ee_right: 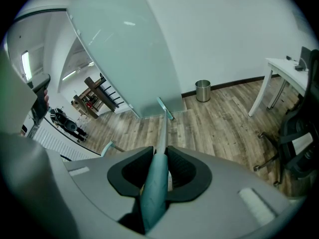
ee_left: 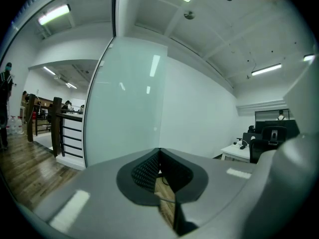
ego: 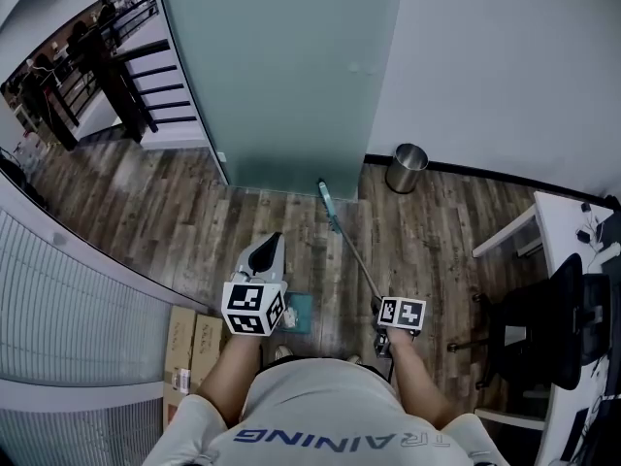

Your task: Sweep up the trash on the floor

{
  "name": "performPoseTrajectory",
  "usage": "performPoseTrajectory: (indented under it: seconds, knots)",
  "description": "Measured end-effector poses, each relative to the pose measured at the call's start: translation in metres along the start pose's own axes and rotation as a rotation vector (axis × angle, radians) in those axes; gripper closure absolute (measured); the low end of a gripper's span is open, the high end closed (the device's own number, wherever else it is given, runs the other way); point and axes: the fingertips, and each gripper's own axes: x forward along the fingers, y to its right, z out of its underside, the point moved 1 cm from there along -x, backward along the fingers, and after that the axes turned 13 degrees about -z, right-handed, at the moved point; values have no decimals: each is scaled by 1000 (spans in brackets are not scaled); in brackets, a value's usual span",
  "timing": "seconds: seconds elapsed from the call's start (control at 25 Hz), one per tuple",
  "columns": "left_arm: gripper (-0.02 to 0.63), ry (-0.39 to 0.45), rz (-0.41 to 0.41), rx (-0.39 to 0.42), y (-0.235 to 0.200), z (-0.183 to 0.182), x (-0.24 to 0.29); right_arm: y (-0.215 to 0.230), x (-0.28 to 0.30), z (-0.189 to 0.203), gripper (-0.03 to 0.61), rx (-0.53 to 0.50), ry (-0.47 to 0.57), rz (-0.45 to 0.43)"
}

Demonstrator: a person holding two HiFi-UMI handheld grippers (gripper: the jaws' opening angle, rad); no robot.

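The right gripper (ee_right: 160, 158) clamps a teal-gripped, metal-poled broom (ego: 347, 244), its head at the frosted glass panel's (ego: 281, 76) foot. The left gripper (ee_left: 159, 156) is pinched together, half-hiding a flat teal piece (ego: 298, 312).

Head view looks steeply down on the floor (ego: 194, 221); left gripper view faces level, right downward; all share the glass partition (ego: 281, 76).

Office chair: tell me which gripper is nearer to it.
Right. The right gripper, shut on the broom handle, is just left of the chair in the head view; the left gripper is much farther left.
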Motion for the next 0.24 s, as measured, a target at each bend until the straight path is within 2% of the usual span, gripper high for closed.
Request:
performPoseTrajectory:
  seconds: [0.24]
  knots:
    - [615, -1, 12, 4, 3, -3, 2, -5, 1, -1, 471, -6, 2, -21]
